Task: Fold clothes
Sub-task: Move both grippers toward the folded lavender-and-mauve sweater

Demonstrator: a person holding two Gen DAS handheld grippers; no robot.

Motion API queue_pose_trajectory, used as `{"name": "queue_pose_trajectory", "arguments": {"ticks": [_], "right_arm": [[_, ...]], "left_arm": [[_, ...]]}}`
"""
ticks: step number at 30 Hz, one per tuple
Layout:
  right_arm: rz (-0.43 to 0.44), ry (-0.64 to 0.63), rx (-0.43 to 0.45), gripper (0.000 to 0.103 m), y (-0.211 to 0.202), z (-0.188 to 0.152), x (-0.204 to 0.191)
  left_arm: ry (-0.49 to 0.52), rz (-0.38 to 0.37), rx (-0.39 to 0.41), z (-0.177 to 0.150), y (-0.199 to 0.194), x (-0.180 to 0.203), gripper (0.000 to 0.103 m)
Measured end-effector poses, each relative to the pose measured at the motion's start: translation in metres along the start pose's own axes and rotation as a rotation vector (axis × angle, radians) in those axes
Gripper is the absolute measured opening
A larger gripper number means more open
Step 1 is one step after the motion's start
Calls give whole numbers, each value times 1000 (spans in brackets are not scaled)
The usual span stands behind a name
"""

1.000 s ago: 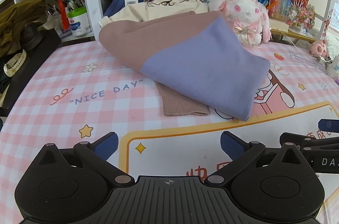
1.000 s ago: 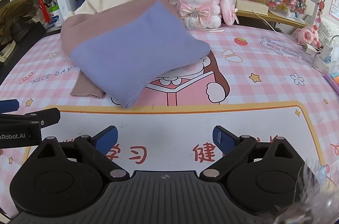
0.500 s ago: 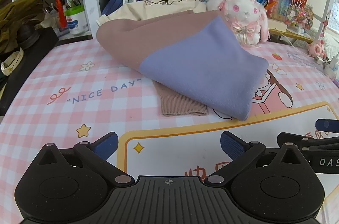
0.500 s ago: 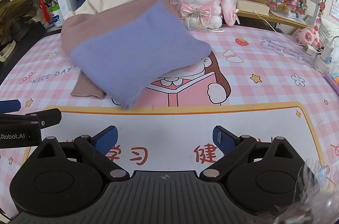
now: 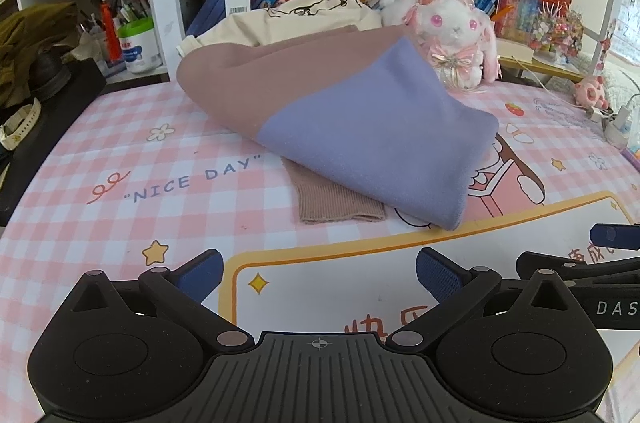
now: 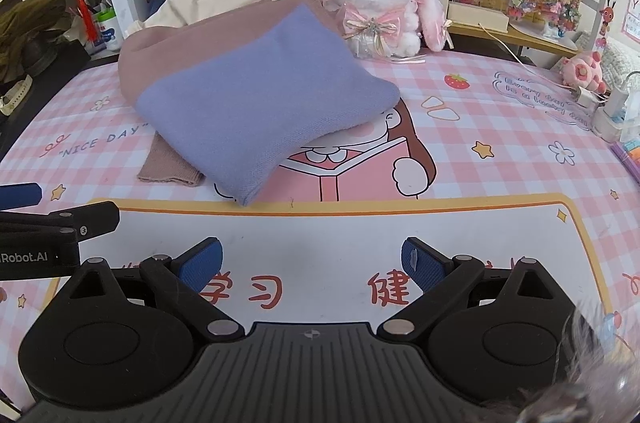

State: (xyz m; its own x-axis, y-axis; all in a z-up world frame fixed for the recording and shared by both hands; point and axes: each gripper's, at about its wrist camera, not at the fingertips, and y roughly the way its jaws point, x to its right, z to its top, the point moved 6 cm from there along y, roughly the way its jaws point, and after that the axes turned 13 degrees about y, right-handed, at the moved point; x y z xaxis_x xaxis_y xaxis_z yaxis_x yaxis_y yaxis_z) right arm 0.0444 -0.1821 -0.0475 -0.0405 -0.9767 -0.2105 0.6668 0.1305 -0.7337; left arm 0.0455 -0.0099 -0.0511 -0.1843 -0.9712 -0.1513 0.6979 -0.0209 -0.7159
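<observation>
Left gripper [image 5: 318,269] sits low and level, its jaws spread wide with nothing between the blue pads [image 5: 434,273]. Right gripper [image 6: 312,263] matches it, jaws equally wide and empty, pads [image 6: 202,263] clear. The two are side by side and close together: each one's dark linkage and blue fingertip pokes into the edge of the other's view. Both point forward, neither one gripping anything.

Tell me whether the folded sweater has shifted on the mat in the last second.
No. The sweater keeps its place; its ribbed cuff lies just below the "NICE DAY" lettering.
</observation>
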Motion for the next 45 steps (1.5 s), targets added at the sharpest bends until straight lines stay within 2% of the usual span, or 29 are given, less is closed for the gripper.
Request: {"name": "queue_pose_trajectory", "arguments": {"ticks": [9, 23, 35, 45], "right_arm": [[-6, -1, 5, 97, -2, -1, -2], [-10, -23, -3, 97, -6, -6, -14], [-8, -47, -22, 97, -3, -8, -22], [23, -36, -37, 97, 5, -6, -18]], "left_arm": [[18, -10, 10, -1, -2, 2, 103], [-10, -23, 42, -6, -7, -8, 103], [-8, -47, 20, -11, -3, -11, 103], [15, -2, 15, -8, -5, -6, 103]]}}
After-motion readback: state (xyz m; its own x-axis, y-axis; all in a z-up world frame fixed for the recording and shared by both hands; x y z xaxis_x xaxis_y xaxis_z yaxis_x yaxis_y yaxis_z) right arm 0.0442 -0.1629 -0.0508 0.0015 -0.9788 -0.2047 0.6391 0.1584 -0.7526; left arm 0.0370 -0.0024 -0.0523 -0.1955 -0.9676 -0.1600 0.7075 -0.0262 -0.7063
